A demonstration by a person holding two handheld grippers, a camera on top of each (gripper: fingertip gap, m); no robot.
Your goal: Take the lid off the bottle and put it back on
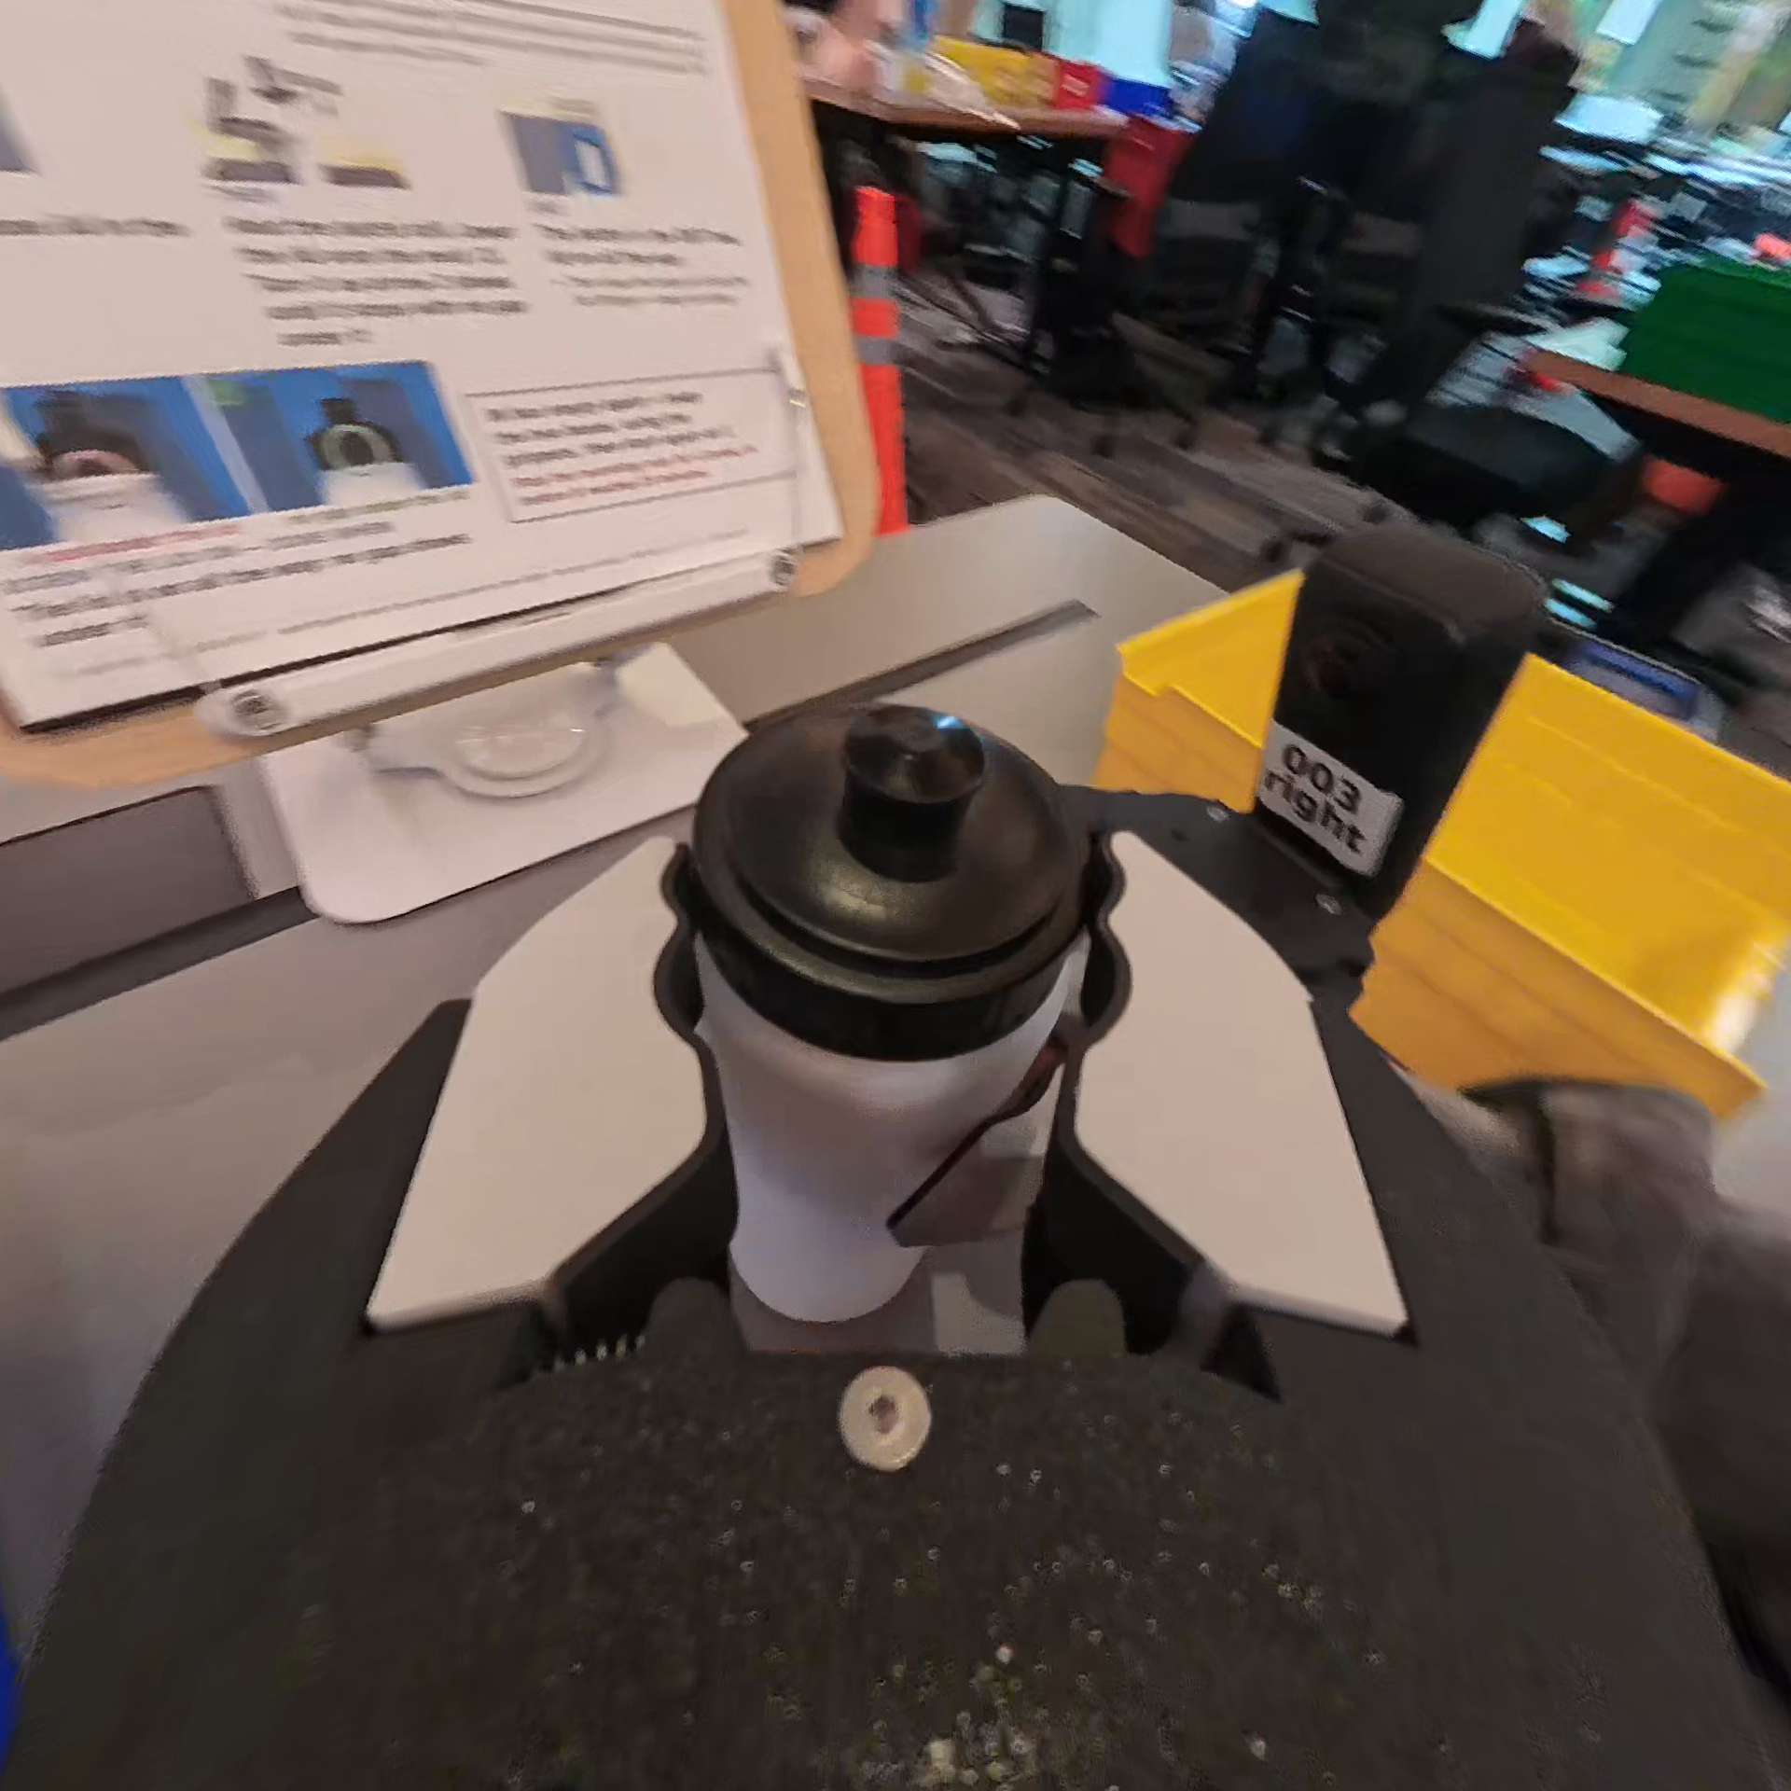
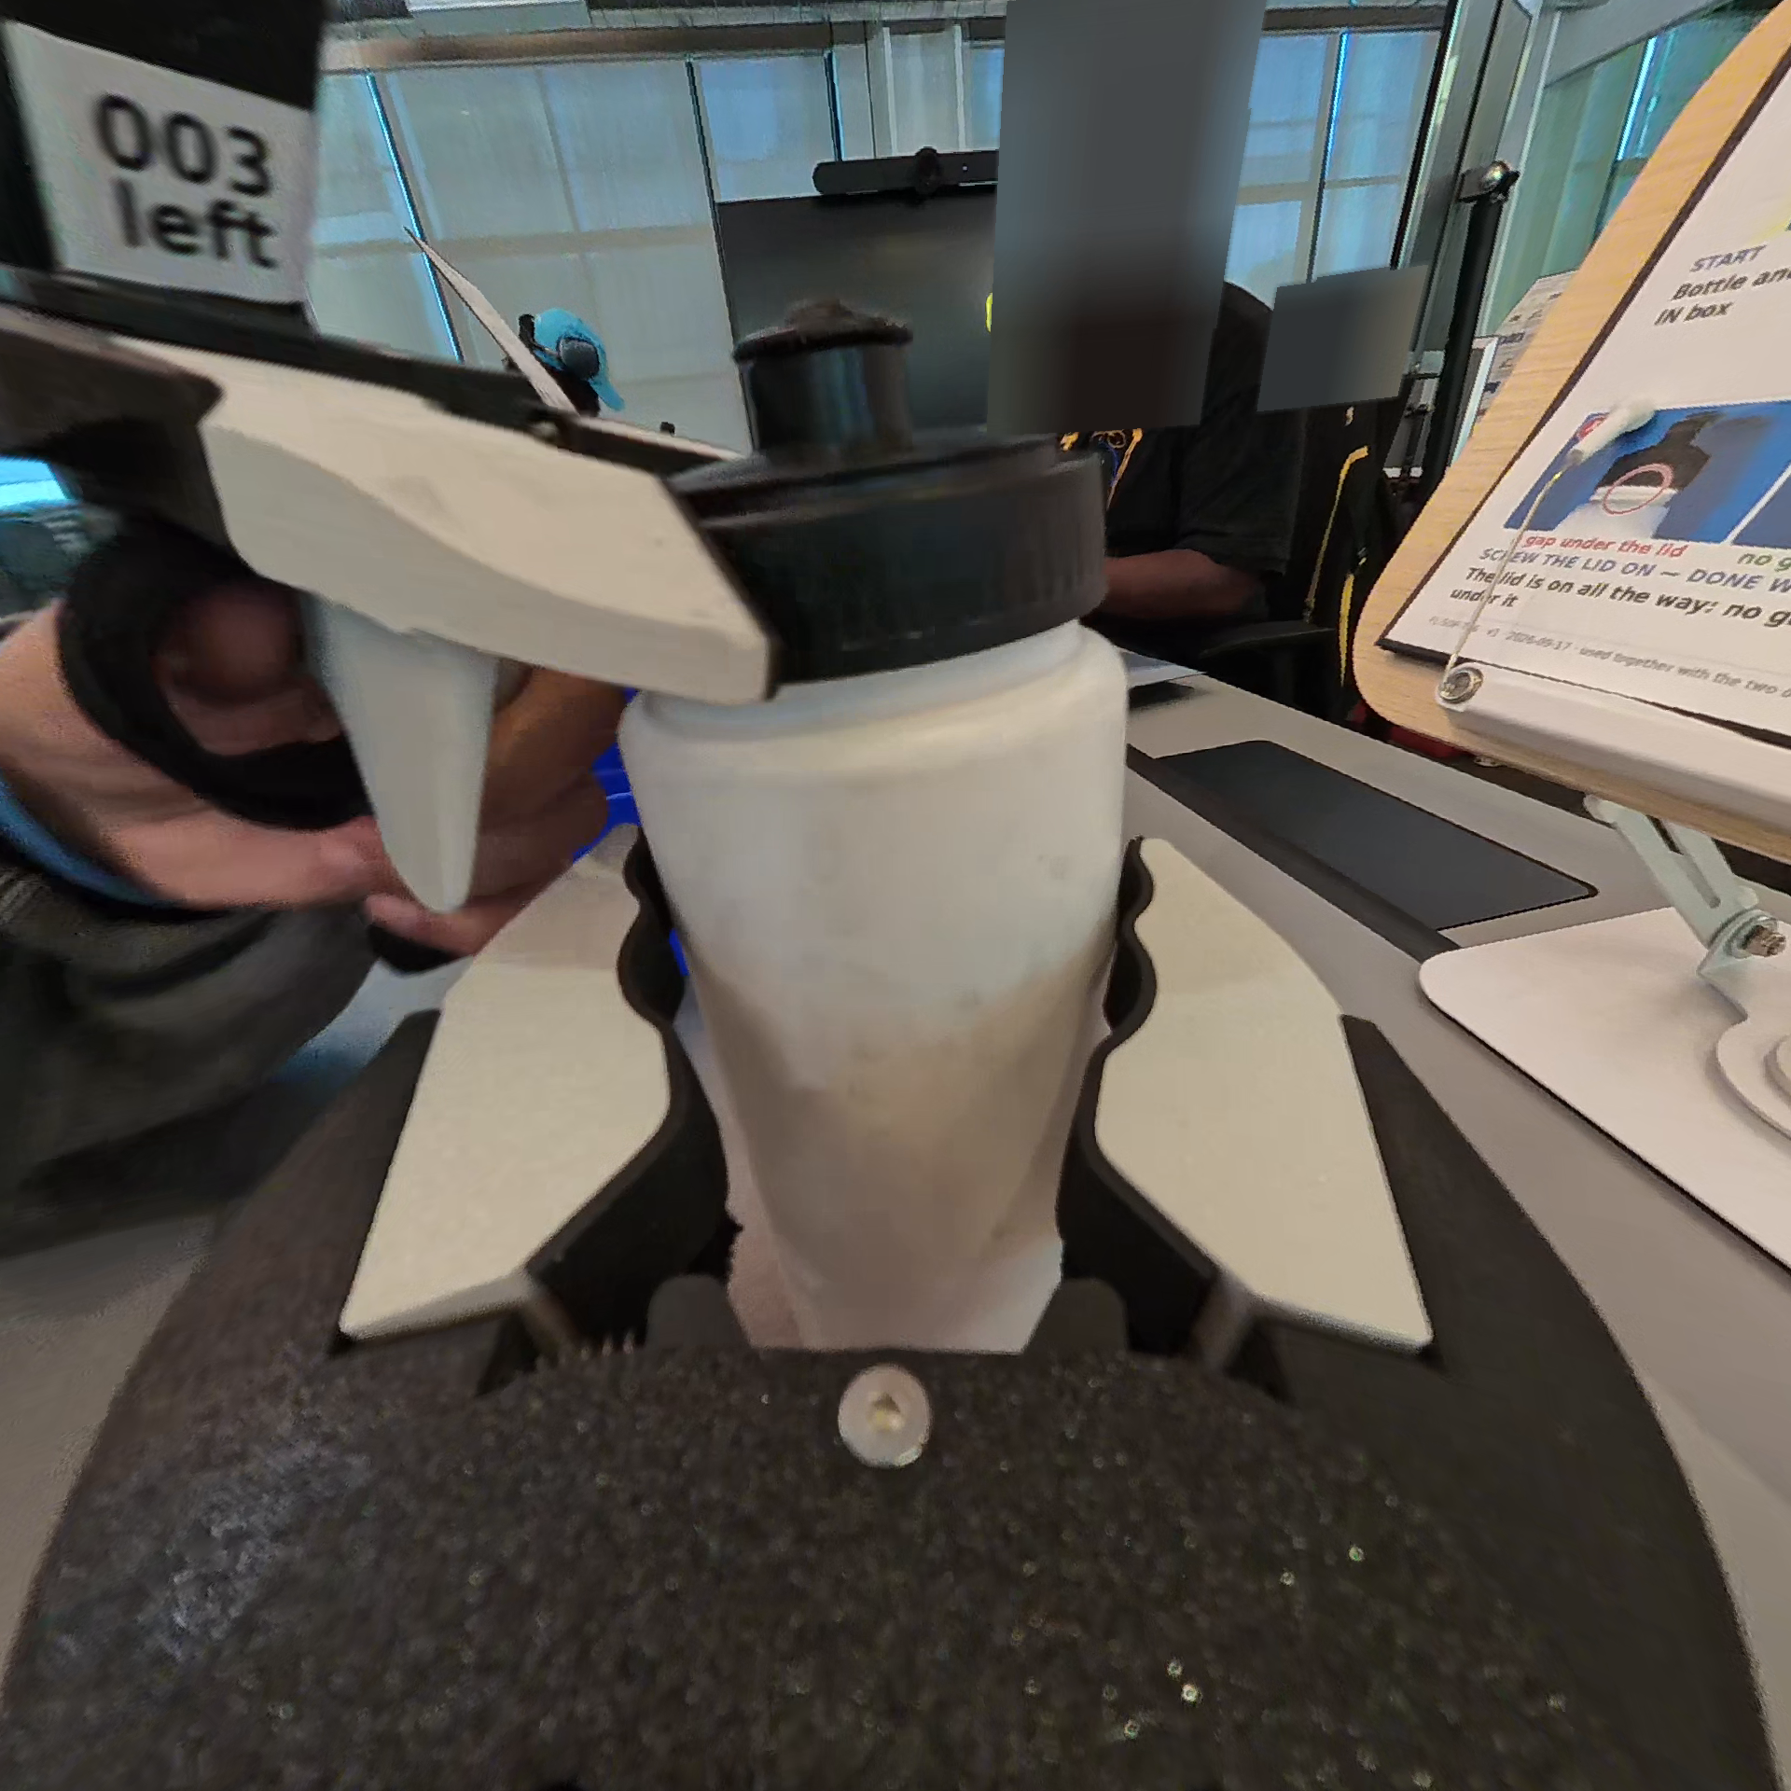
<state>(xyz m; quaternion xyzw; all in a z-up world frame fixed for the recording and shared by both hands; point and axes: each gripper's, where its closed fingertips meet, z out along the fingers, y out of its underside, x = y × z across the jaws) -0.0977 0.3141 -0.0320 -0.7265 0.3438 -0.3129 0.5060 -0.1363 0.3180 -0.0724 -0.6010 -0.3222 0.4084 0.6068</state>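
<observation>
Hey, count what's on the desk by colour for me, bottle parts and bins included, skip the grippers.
White: 1, the bottle
Black: 1, the lid
Yellow: 1, the stack of bins
Tan: 1, the instruction board
Total: 4

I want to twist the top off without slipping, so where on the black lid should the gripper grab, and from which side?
Grip the lid on its ribbed skirt, level from the side, as the left gripper appears to do. The skirt is wide and straight-walled; the narrow spout on top offers less hold. The right gripper clamps the white bottle lower down.
</observation>
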